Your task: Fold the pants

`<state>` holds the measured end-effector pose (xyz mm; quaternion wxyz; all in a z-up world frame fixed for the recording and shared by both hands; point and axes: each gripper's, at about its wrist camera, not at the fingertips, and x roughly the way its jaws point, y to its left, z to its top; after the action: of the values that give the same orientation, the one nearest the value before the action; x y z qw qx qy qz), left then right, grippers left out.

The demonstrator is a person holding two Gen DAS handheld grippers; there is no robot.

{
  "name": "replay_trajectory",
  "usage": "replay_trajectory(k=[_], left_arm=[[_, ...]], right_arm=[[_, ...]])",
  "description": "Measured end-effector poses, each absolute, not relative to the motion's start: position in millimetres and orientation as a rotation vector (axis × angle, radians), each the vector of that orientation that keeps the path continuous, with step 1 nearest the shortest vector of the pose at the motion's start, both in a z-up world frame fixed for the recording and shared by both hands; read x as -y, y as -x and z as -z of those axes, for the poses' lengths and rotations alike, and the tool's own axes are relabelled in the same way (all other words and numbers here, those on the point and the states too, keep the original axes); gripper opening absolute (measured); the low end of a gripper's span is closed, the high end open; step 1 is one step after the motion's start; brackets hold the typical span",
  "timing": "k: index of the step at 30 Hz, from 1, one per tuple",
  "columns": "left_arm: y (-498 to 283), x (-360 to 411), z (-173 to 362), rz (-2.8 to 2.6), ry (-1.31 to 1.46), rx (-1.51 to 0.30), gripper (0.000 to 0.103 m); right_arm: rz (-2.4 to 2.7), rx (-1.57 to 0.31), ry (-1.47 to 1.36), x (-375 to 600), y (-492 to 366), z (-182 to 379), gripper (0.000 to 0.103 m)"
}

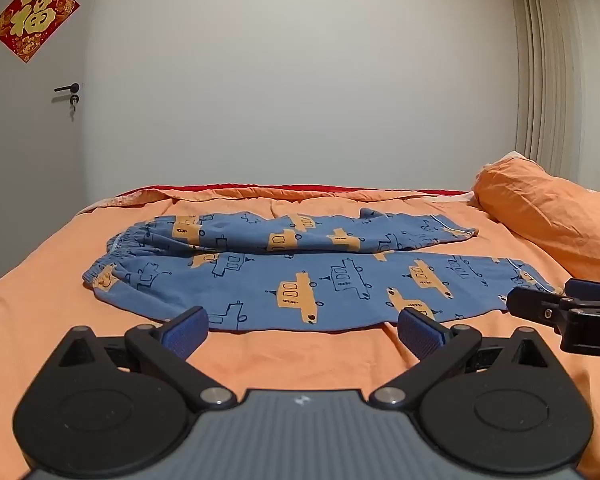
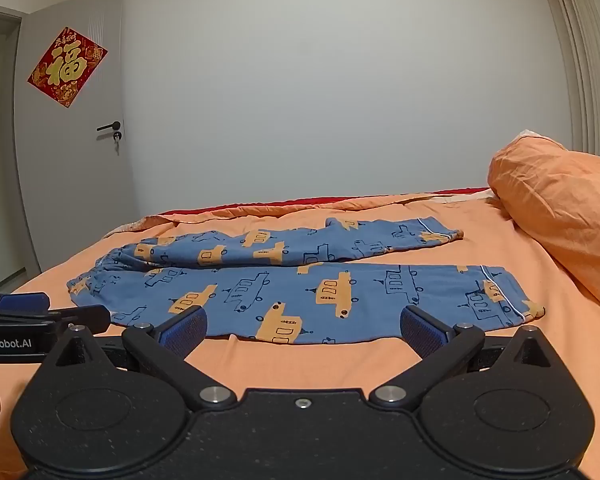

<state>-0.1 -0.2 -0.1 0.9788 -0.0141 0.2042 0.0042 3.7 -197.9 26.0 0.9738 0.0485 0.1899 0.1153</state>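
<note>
Blue pants (image 1: 300, 284) with orange bus prints lie spread on the orange bed, waistband to the left, both legs pointing right, the far leg rumpled. They also show in the right wrist view (image 2: 300, 292). My left gripper (image 1: 302, 330) is open and empty, just short of the near leg's front edge. My right gripper (image 2: 302, 330) is open and empty, close to the near leg's front edge toward the cuff. The right gripper shows side-on at the right of the left wrist view (image 1: 540, 308), beside the near cuff. The left gripper shows at the left of the right wrist view (image 2: 60, 316).
An orange pillow (image 1: 552, 220) lies at the right of the bed (image 1: 300, 364), also in the right wrist view (image 2: 560, 216). A grey door (image 2: 72, 140) with a red paper decoration (image 2: 68, 66) stands at the left. A white wall is behind the bed.
</note>
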Motion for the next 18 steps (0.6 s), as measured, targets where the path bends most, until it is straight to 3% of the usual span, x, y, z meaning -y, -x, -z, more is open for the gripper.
replay_trajectory(k=[18], left_arm=[[0.2,-2.7,1.8,-0.01,0.046,-0.426,0.103]], right_arm=[[-0.233,-0.382,-0.096,197.8,-3.6,-25.8,0.102]])
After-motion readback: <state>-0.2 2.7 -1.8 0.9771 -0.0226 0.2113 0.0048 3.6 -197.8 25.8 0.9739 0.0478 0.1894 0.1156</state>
